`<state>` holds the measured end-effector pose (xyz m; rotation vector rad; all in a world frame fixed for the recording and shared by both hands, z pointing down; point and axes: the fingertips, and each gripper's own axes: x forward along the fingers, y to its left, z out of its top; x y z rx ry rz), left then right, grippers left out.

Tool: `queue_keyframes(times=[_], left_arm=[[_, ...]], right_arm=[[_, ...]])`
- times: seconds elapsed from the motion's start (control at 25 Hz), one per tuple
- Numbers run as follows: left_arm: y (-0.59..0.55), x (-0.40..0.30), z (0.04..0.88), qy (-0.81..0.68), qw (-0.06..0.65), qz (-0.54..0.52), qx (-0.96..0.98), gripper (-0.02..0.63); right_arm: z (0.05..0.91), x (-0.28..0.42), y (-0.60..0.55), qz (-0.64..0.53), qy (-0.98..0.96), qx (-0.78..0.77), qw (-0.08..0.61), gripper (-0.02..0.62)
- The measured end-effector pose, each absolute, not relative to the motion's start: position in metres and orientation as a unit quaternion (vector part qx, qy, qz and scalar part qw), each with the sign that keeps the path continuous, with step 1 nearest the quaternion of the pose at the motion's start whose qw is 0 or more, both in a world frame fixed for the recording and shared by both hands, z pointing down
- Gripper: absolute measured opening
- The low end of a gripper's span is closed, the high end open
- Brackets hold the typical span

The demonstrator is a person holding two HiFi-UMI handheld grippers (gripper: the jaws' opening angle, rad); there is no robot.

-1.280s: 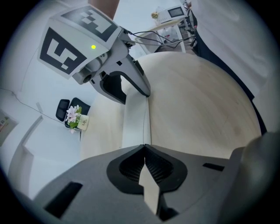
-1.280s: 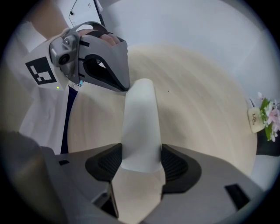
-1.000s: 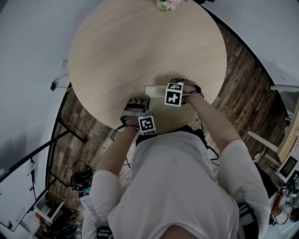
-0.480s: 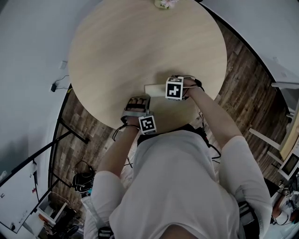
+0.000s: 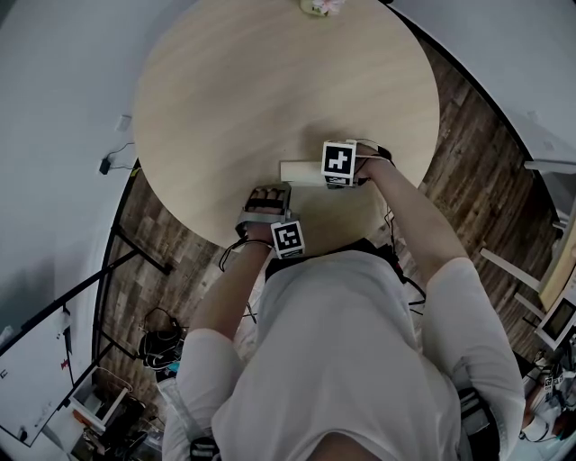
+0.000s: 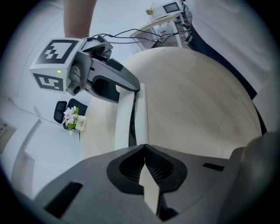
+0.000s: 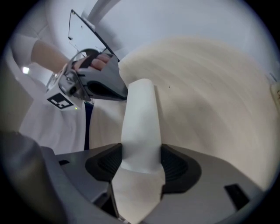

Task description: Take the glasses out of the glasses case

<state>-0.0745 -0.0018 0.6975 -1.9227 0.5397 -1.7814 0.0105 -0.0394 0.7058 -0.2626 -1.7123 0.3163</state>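
Observation:
A white glasses case [image 5: 300, 171] lies near the front edge of the round wooden table [image 5: 270, 81]. My right gripper [image 5: 317, 173] holds its right end, jaws shut on the case [image 7: 140, 118]. My left gripper [image 5: 275, 189] comes in from the front, and its jaws pinch a thin white edge of the case [image 6: 147, 183]. In the left gripper view a dark slit [image 6: 131, 127] runs along the case between its two halves. No glasses show in any view. The right gripper [image 6: 131, 86] sits at the case's far end in that view, and the left gripper [image 7: 119, 91] shows in the right gripper view.
A small pot of flowers [image 5: 317, 7] stands at the table's far edge, also seen as the flower pot [image 6: 74, 119]. Wood floor and black table legs [image 5: 126, 257] lie beyond the rim. My body is close against the near edge.
The right gripper's marker cube has drifted slightly up and right in the head view, the case end going with it. The left gripper has barely moved.

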Motion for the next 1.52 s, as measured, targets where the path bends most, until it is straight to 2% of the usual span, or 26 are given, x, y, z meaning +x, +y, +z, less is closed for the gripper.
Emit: queue_keyframes(times=[0.6,1.2,1.4,1.52], left_arm=[[-0.003,-0.069,0.697,0.201,0.214,-0.635,-0.714,0.008],[-0.003,-0.072,0.7,0.187,0.232,-0.643,-0.706,0.008],[0.001,-0.067,0.7,0.185,0.206,-0.633,-0.723,0.008],[-0.002,-0.07,0.699,0.186,0.224,-0.639,-0.712,0.008]], right_arm=[[0.7,0.014,-0.039,0.266,-0.758,-0.112,0.585,0.275],[0.681,0.016,-0.078,0.234,-0.781,-0.074,0.575,0.274],[0.677,0.018,-0.1,0.201,-0.794,-0.041,0.572,0.273],[0.675,0.02,-0.109,0.192,-0.801,-0.015,0.567,0.274]])
